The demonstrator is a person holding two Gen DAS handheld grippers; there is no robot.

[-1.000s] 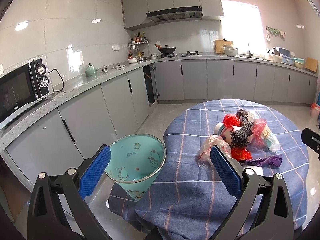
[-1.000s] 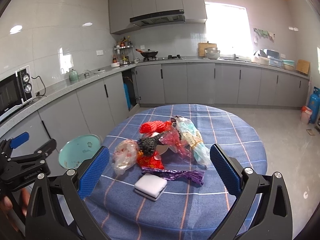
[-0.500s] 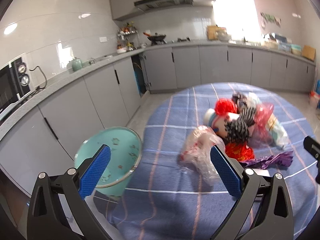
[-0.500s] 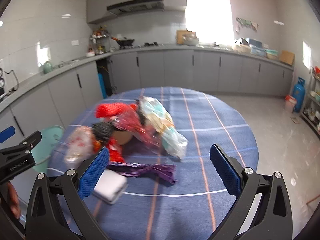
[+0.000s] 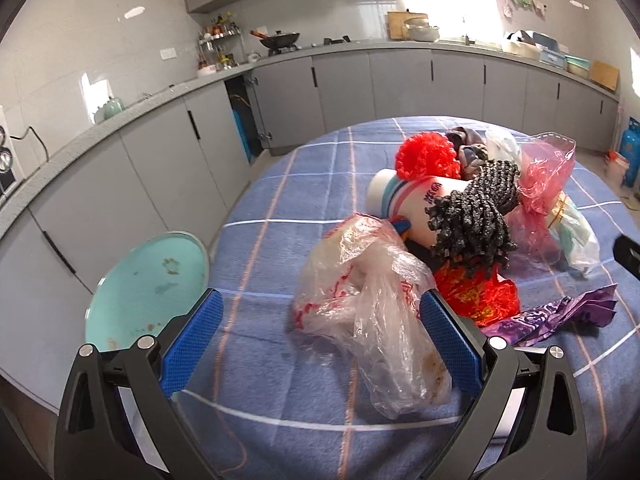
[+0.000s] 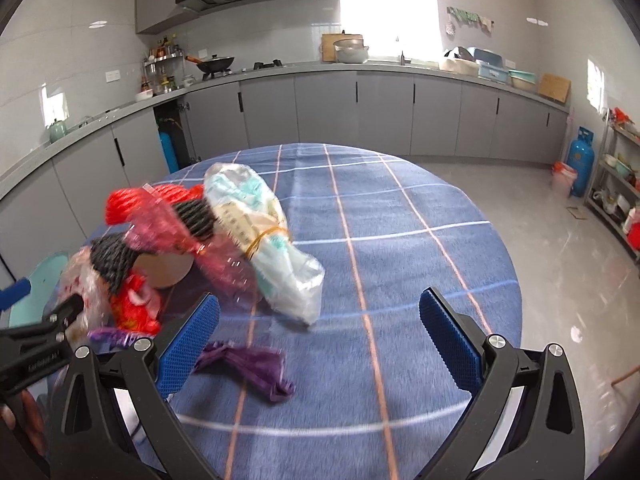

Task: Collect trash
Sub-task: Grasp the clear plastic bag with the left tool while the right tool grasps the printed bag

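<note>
One round table [image 5: 304,184] under blue checked cloth. One teal bin [image 5: 148,292]. Two grippers: left [image 5: 320,344], right [image 6: 320,340]. Two clear plastic bags [image 5: 372,308] [image 6: 264,240], one purple wrapper [image 6: 256,368], one paper cup [image 5: 408,204].

A heap of trash is gathered on the blue checked counter [image 5: 280,208]. Nearest lies a crumpled clear plastic bag [image 5: 372,312] printed in red. Behind it a white paper cup [image 5: 408,204] is tipped on its side, overlain by black knitted mesh [image 5: 476,216]. A red mesh ball [image 5: 426,156], pink film [image 5: 540,176], a red foil wrapper [image 5: 476,292] and a purple wrapper [image 5: 560,316] are piled around it. A pale banded packet [image 6: 260,236] is seen at the heap's edge. A mint bin [image 5: 148,288] stands beside the counter.
</note>
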